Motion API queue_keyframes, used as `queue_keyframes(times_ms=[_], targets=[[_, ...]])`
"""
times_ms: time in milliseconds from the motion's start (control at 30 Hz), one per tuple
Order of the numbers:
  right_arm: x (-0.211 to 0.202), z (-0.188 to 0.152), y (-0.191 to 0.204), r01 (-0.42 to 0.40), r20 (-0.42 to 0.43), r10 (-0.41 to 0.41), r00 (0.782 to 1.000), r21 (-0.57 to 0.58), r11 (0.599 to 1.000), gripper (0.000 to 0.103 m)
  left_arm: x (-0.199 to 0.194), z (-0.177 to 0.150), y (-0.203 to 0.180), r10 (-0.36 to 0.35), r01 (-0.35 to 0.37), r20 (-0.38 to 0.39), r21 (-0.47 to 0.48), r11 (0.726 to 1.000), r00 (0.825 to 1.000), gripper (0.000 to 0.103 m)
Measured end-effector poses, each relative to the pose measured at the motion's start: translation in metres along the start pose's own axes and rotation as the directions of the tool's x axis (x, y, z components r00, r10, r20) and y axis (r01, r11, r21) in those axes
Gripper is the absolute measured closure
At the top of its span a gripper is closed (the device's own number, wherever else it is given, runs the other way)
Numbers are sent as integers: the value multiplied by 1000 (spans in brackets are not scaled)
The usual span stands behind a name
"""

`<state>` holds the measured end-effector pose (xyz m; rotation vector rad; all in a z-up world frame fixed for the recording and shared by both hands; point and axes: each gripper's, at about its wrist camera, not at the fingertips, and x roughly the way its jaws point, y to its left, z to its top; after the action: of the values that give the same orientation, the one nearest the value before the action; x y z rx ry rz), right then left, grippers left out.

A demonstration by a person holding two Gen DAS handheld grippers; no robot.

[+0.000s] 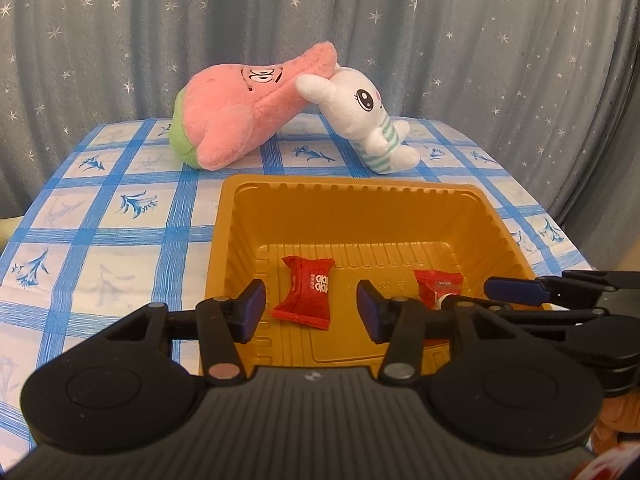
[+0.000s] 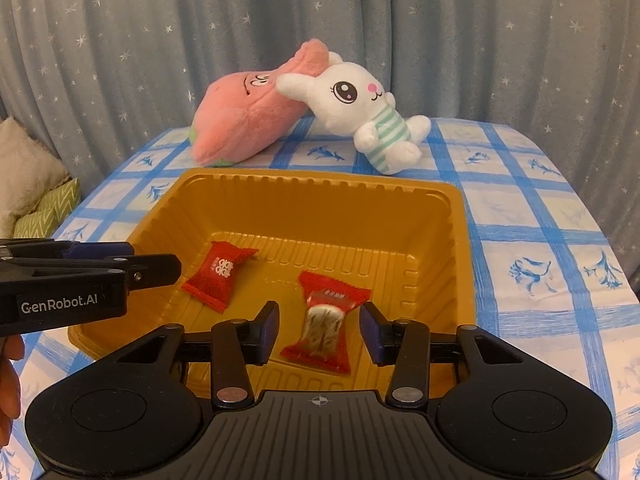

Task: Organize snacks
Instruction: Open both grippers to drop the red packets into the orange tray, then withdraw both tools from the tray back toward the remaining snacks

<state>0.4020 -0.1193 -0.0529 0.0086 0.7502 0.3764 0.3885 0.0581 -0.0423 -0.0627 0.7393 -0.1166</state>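
Left gripper (image 1: 310, 306) and right gripper (image 2: 320, 328), jaws wide, hover over two red snacks (image 2: 221, 276) in gold tray (image 2: 320, 184); placing step probably done, next fetch more

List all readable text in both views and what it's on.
"GenRobot.AI": white print on the side of the left claw, seen in the right wrist view.
Left red snack packet: white characters, too blurred to read.
Right snack packet: print too small to read.
Gold tray floor: embossed marks, illegible.
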Motion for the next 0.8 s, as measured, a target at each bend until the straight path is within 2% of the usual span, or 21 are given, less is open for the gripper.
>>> queue_keyframes(times_ms=[133, 500, 800], targets=[[-5, 0, -1, 9, 15, -9, 1000, -6, 1000, 58, -5, 0, -3, 2, -2, 11, 13, 1000, 1000, 52], [-43, -1, 2, 37, 98, -35, 995, -21, 999, 58, -36, -5, -11, 24, -26, 43, 40, 999, 999, 52], [-99, -39, 2, 35, 140, -37, 990, 18, 999, 58, -87, -49, -28, 9, -12, 48, 60, 998, 999, 52]])
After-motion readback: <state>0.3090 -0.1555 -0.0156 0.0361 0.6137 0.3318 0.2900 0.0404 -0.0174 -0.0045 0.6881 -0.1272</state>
